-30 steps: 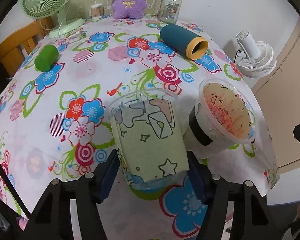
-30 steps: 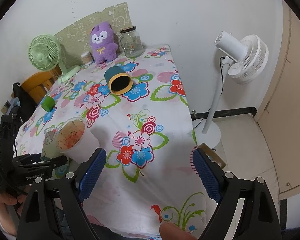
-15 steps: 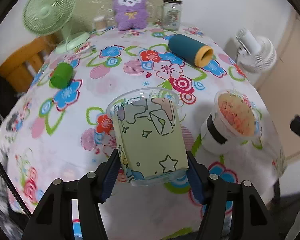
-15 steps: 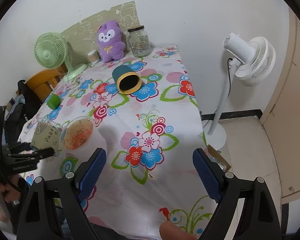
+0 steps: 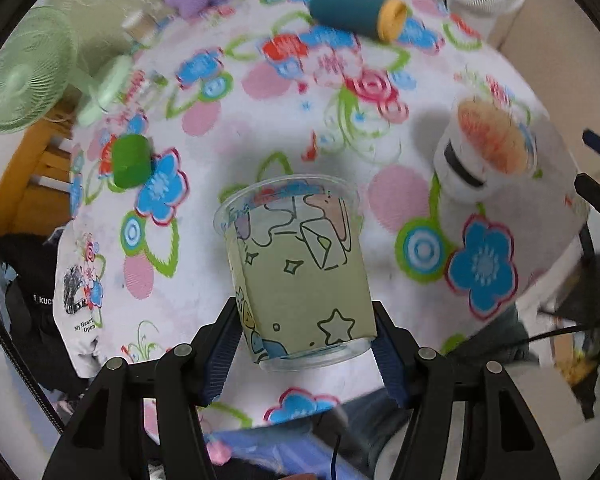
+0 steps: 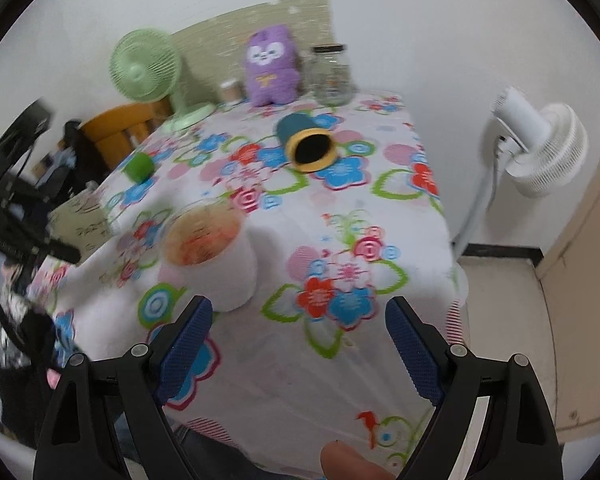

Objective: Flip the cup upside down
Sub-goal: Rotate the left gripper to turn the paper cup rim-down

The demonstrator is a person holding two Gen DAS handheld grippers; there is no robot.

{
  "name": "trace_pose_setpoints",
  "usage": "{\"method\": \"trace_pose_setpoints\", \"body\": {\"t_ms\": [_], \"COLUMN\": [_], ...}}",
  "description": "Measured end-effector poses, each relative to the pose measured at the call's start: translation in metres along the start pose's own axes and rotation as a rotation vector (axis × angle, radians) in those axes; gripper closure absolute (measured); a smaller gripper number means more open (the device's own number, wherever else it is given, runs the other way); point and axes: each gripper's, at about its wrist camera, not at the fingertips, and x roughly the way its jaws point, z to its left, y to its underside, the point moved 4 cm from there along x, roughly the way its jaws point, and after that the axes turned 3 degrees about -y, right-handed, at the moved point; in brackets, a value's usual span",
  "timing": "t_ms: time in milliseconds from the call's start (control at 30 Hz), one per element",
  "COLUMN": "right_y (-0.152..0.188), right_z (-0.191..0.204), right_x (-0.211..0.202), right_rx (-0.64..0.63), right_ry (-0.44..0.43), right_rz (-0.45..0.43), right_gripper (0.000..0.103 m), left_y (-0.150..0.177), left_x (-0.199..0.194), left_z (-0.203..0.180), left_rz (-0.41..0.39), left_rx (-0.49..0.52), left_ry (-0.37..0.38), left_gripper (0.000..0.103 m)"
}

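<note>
My left gripper (image 5: 302,348) is shut on a clear plastic cup with a pale green cartoon sleeve (image 5: 300,276). It holds the cup by its base, lifted above the flowered tablecloth (image 5: 260,128), rim pointing away from me. The same cup shows at the left of the right wrist view (image 6: 82,224), tilted in the air. A white cup with an orange inside (image 5: 480,152) stands upright on the table's near right corner, also in the right wrist view (image 6: 212,256). My right gripper (image 6: 298,344) is open and empty, just above the table's near edge.
A teal tube with a yellow rim (image 6: 306,140) lies on its side mid-table. A small green cup (image 5: 131,162) lies at the left. A green desk fan (image 6: 148,76), purple plush (image 6: 270,68) and glass jar (image 6: 332,76) stand at the back. A white floor fan (image 6: 540,148) stands right of the table.
My left gripper has lifted the green cup higher off the table and tipped its view downward. My right gripper has moved a little closer to the white cup, still open.
</note>
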Motion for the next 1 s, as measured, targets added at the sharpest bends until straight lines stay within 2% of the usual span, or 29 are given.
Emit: {"method": "trace_pose_setpoints", "body": {"t_ms": [167,233,367,533,633,833,1000], "right_y": [0.009,0.012,0.021,0.031,0.033,0.031,0.027], "right_z": [0.034,0.042,0.057,0.069,0.073,0.081,0.087], "right_x": [0.002,0.002,0.005,0.008,0.012,0.021,0.024], "right_rx": [-0.12,-0.139,-0.158,-0.163,-0.158,-0.141,-0.155], "right_ry": [-0.03,-0.047,-0.098,-0.148,-0.175,-0.223,-0.236], "right_rz": [-0.004,-0.009,-0.013,-0.011,-0.013,-0.014,-0.018], "right_gripper": [0.013,0.013,0.013,0.013,0.013,0.013,0.013], "left_y": [0.005,0.009,0.005,-0.012,-0.022,-0.035,-0.038], "left_x": [0.022,0.033,0.046,0.057,0.063,0.061,0.06], "left_z": [-0.01,-0.014,-0.017,-0.015,-0.013,-0.014,-0.017], "left_rz": [0.199,0.303,0.437,0.508,0.52,0.483,0.461], "left_rx": [0.092,0.123,0.165,0.195,0.19,0.199,0.213], "left_ry": [0.03,0.052,0.046,0.012,-0.023,-0.039,-0.049], "left_gripper": [0.039,0.039,0.039,0.039,0.039,0.038,0.022]}}
